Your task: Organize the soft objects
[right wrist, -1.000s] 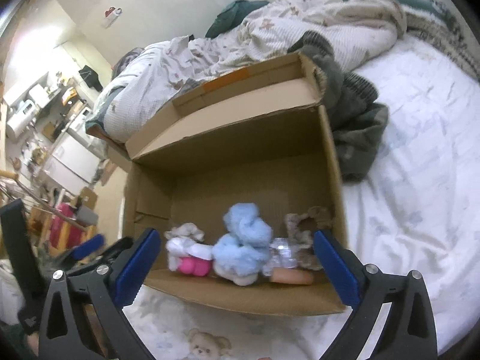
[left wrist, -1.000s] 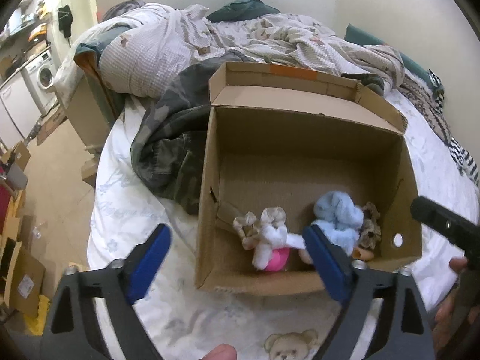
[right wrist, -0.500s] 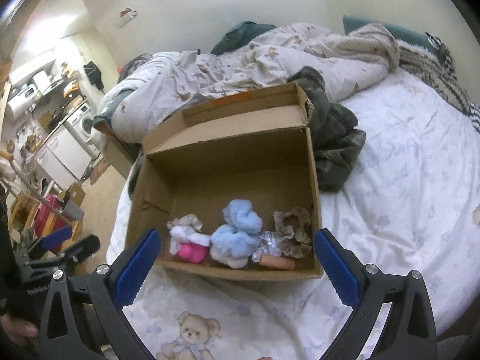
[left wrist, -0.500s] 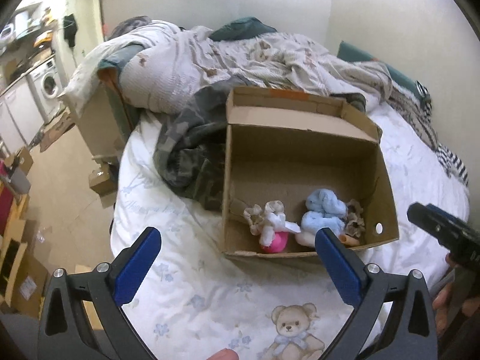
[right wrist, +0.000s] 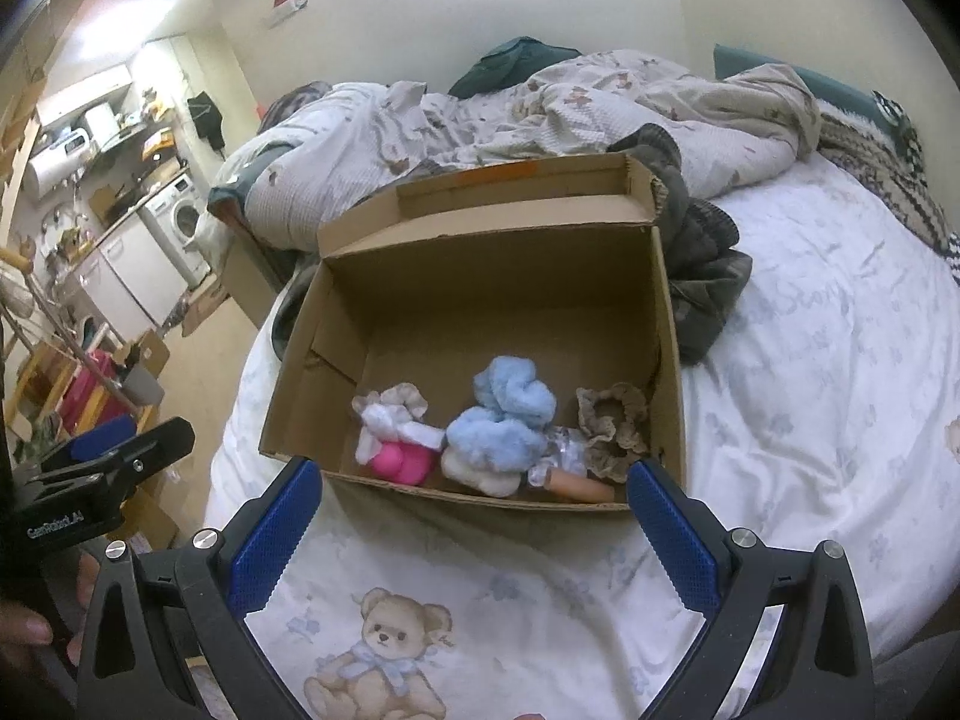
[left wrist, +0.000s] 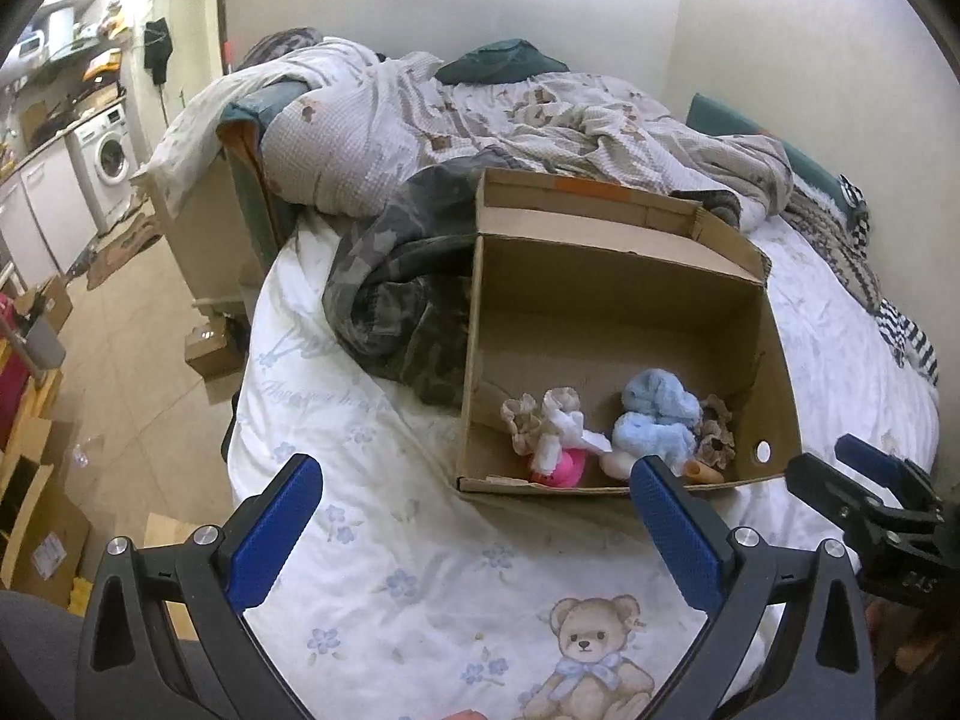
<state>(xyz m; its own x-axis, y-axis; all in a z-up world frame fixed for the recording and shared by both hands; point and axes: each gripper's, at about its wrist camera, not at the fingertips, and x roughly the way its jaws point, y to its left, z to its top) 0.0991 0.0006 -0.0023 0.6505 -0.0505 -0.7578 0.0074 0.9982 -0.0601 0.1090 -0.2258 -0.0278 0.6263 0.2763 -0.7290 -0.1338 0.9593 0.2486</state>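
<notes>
progress: the cardboard box [right wrist: 480, 276] sits open on the bed [right wrist: 810, 420], and the soft objects are gathered along its near wall. inside, from the left of the right wrist view: a beige and white fabric piece [right wrist: 390, 414] lying over a pink soft item [right wrist: 399, 462]; a light blue plush [right wrist: 504, 420] resting on a cream piece; a brown ruffled scrunchie [right wrist: 612, 420] against the right wall. a small tan cylinder [right wrist: 576, 485] and a clear crinkled item lie at the front; what they are cannot be told. no loose soft toy shows on the printed sheet outside the box. judgement: collecting appears largely done; what is left may be tidying inside the box or closing its flaps. a dark camouflage garment [left wrist: 396, 300] touches the box's outer wall; whether it belongs to the task cannot be told.

hand-held grippers: the left hand-held gripper [left wrist: 474, 525] has its jaws spread wide and carries nothing, poised above the sheet short of the box. the right hand-held gripper [right wrist: 474, 525] is likewise spread wide and empty, facing the box front.

writing: the left hand-held gripper's body, seen in the right wrist view, bears white lettering that reads roughly "genrobot.ai". faint script is printed on the sheet, not legible. a teddy bear print [right wrist: 384, 654] lies near the bed's edge.
</notes>
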